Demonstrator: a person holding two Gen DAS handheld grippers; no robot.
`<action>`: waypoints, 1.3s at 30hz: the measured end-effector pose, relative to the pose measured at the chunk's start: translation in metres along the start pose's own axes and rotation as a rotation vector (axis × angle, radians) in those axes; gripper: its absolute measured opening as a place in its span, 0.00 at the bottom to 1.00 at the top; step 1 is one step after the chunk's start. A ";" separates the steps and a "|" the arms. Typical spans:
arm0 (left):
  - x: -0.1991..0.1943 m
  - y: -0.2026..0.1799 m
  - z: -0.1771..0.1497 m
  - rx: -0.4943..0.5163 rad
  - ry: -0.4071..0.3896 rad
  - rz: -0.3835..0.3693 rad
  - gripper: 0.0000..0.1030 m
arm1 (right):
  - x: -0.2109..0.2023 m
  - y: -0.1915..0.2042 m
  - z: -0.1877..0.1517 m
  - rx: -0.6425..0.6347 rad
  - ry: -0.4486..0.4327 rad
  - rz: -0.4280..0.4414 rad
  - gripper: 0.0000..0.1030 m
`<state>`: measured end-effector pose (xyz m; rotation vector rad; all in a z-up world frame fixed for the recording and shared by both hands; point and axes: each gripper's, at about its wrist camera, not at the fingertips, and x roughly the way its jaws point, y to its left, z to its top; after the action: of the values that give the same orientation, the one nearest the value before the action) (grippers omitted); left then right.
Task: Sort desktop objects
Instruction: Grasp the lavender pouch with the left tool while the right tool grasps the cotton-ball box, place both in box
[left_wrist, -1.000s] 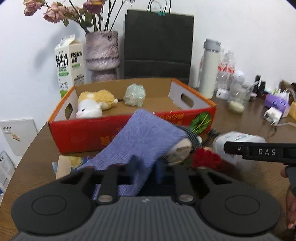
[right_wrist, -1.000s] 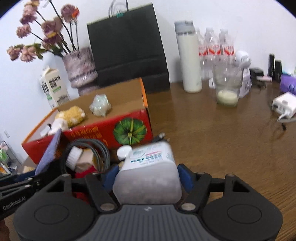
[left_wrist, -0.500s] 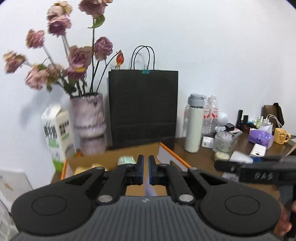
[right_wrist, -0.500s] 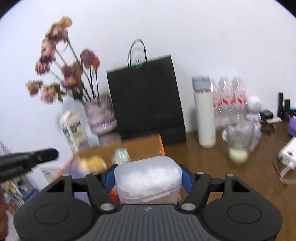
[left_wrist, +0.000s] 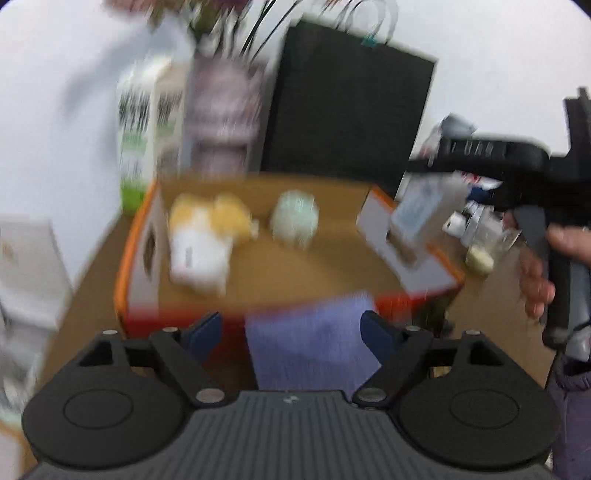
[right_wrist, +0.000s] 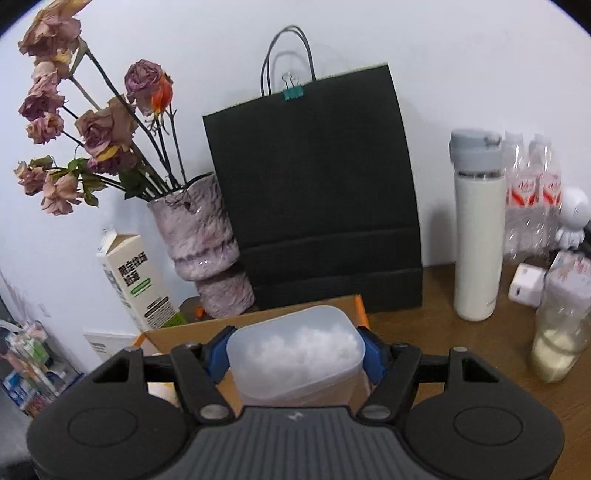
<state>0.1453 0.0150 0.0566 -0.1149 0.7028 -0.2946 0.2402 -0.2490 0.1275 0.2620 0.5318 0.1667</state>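
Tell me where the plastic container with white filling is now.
The plastic container sits clamped in the right claw, low in the right wrist view, above the cardboard box in front of the black bag.

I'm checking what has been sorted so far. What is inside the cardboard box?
The cardboard box holds a yellow and white plush toy and a pale green object, blurred. The purple cloth hides its near edge.

Left claw (left_wrist: 291, 328) gapes wide; right claw (right_wrist: 293, 354) clamps a tub (right_wrist: 295, 358).
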 end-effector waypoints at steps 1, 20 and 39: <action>0.006 0.001 -0.005 -0.015 0.018 0.003 0.82 | 0.003 0.001 -0.002 -0.001 0.008 0.003 0.66; -0.002 -0.001 0.013 0.024 -0.011 -0.124 0.72 | -0.001 -0.007 0.000 -0.001 -0.002 0.003 0.66; -0.015 0.014 -0.018 -0.158 -0.054 -0.157 0.05 | -0.009 -0.008 -0.019 0.030 0.009 0.032 0.66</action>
<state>0.1260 0.0326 0.0489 -0.3285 0.6644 -0.3849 0.2237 -0.2551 0.1134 0.2997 0.5393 0.1911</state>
